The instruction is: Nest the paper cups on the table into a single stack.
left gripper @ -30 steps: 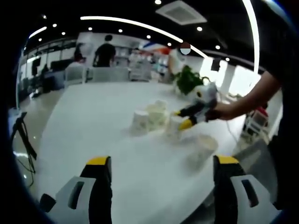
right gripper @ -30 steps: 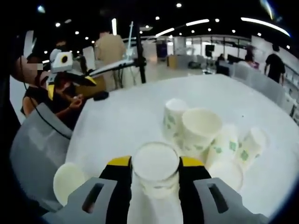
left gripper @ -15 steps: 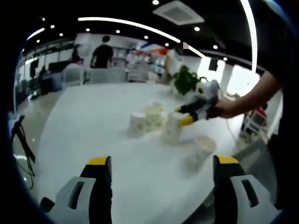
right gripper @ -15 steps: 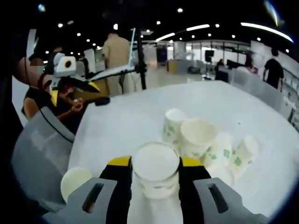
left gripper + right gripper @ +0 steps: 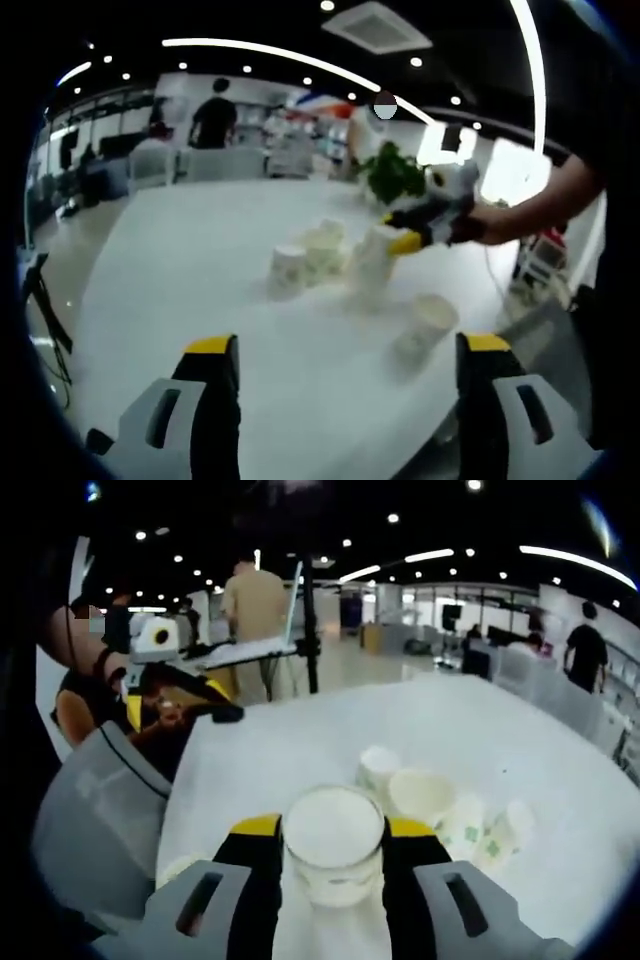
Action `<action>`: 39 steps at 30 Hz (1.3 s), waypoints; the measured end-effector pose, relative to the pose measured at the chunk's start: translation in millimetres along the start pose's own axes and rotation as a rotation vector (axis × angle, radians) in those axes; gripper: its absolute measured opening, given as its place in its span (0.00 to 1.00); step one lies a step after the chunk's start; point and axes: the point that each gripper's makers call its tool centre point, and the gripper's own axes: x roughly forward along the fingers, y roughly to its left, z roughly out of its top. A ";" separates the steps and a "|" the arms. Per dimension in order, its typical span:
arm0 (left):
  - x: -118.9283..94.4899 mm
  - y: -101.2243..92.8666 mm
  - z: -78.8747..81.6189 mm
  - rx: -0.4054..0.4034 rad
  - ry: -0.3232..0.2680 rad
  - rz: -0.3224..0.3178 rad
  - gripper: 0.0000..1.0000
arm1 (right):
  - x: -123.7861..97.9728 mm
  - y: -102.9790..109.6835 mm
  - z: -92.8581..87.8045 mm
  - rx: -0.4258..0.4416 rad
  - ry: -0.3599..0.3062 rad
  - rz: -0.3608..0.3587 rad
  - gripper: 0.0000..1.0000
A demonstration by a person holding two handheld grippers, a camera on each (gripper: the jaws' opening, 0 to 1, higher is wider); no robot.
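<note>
Several white paper cups with green print [image 5: 312, 252] huddle in the middle of the white table [image 5: 180, 290]; one more cup [image 5: 425, 325] lies on its side nearer the right edge. My left gripper [image 5: 348, 345] hovers low over the near table, open and holding nothing. My right gripper [image 5: 412, 234], held by a hand, is shut on a paper cup [image 5: 368, 266] above the huddle. In the right gripper view that held cup [image 5: 333, 848] sits mouth-up between the jaws of the right gripper [image 5: 333, 830], with the other cups [image 5: 432, 805] below and beyond it. The left gripper [image 5: 172, 680] shows at upper left.
A grey chair [image 5: 95, 815] stands against the table edge, with a loose cup [image 5: 178, 868] beside it. A tripod [image 5: 308, 630] and a standing person [image 5: 256, 610] are past the far edge. A potted plant [image 5: 392, 172] stands at the table's back.
My right gripper has risen with the cup in it, so the huddle of cups looks smaller and farther below. The left gripper has stayed open and almost still.
</note>
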 end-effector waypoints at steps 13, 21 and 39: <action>3.0 -7.2 3.1 0.008 -0.008 -0.014 0.88 | -15.4 16.6 18.4 -0.037 -0.031 0.014 0.35; 5.8 -15.6 3.4 0.009 -0.011 -0.026 0.89 | -28.1 29.2 23.4 -0.059 -0.040 0.013 0.35; 14.0 -32.5 2.2 0.010 -0.012 -0.072 0.88 | -48.9 58.5 28.5 -0.055 -0.069 0.010 0.35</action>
